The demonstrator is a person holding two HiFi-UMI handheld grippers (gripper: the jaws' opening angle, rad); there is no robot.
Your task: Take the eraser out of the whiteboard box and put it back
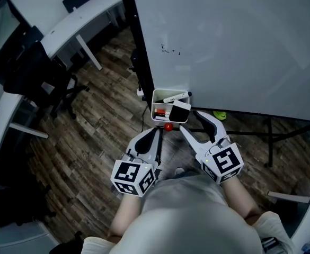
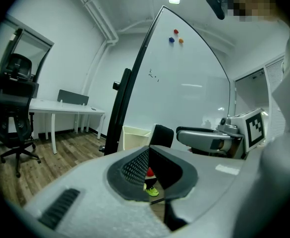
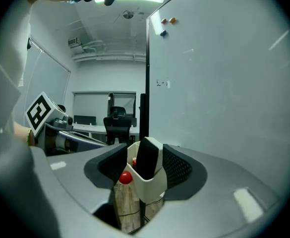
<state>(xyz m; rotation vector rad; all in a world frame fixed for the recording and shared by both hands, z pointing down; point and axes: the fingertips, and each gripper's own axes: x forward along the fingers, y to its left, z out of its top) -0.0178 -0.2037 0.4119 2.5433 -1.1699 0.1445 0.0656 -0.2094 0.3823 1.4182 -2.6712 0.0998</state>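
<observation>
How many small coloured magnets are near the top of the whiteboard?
3, clustered: red magnet on top, blue magnet lower left, orange magnet lower right. More may be hidden.

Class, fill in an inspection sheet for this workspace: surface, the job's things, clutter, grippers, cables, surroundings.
Surface: wood floor.
Job's things: eraser stands in the box at the whiteboard's lower corner, markers beside it.
Clutter: red ball by the box; green thing on the floor under the whiteboard.
Grippers: left gripper shut, empty; right gripper open, aimed at the box, not pressing the eraser.
Cables: thin cable on the floor below the box.
Surroundings: office chair and desks at the left.
</observation>
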